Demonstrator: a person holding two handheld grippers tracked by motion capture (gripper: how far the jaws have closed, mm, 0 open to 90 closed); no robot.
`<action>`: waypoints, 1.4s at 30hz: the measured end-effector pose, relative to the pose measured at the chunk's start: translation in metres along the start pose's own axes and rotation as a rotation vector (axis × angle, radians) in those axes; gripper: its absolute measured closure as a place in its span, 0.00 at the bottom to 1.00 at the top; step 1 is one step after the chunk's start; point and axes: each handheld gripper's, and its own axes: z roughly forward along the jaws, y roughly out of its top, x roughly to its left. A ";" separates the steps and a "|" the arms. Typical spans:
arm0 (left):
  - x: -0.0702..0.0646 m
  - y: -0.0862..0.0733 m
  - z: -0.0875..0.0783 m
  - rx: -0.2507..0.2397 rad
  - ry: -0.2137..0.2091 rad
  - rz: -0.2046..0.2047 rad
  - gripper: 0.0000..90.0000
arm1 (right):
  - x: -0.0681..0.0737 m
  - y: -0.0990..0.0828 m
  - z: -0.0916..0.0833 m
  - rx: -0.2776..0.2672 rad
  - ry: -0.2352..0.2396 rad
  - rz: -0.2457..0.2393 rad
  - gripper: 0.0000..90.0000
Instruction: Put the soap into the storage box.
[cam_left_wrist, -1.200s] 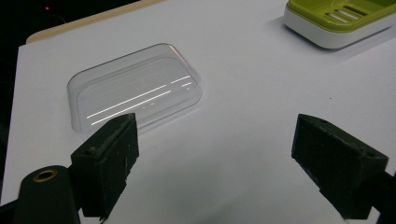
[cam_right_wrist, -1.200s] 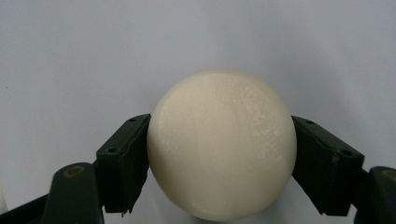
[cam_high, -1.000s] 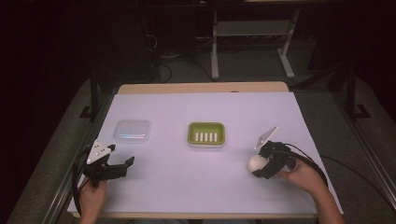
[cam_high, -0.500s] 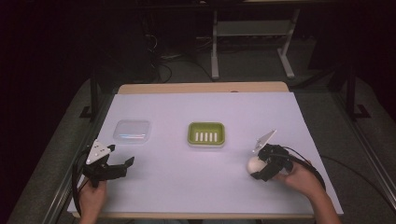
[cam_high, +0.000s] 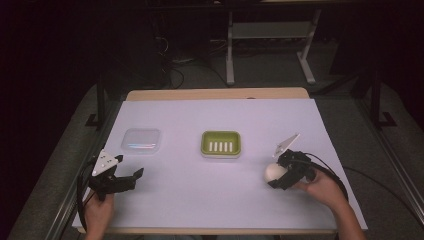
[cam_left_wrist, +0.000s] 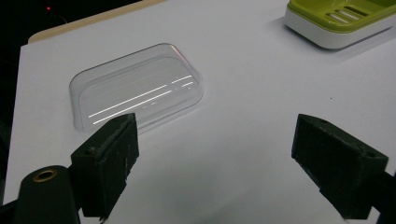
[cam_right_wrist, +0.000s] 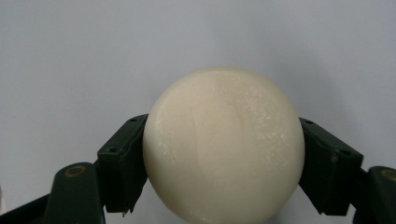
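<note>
A round cream bar of soap (cam_high: 272, 171) sits between the jaws of my right gripper (cam_high: 276, 175) at the table's right front. In the right gripper view both pads press its sides, and the soap (cam_right_wrist: 223, 144) bulges out past my right gripper (cam_right_wrist: 223, 161). These jaws have just closed a little further on it. A green soap dish (cam_high: 220, 134) with a slotted floor stands mid-table, left of that hand. My left gripper (cam_high: 134, 179) rests open at the left front with nothing between its pads (cam_left_wrist: 112, 163). A clear plastic lid (cam_left_wrist: 137, 86) lies just beyond it.
A white sheet (cam_high: 215, 195) covers the table, with a wooden edge (cam_high: 215, 94) at the back. The clear lid (cam_high: 142, 139) lies left of the dish (cam_left_wrist: 336, 21). A black cable (cam_high: 330, 167) loops behind the right hand. Metal stand legs (cam_high: 270, 35) rise beyond the table.
The right gripper with the soap has shifted very slightly. The left gripper, lid and dish have not moved.
</note>
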 end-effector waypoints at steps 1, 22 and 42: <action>0.000 0.000 0.000 0.000 0.000 0.000 0.16 | -0.001 0.002 -0.003 -0.006 -0.001 -0.002 0.28; -0.001 0.000 0.001 -0.007 -0.002 -0.013 0.16 | -0.021 0.052 -0.019 -0.024 0.014 -0.026 0.28; 0.001 0.000 0.002 -0.003 -0.008 -0.014 0.16 | -0.030 0.098 -0.012 -0.017 0.032 -0.056 0.28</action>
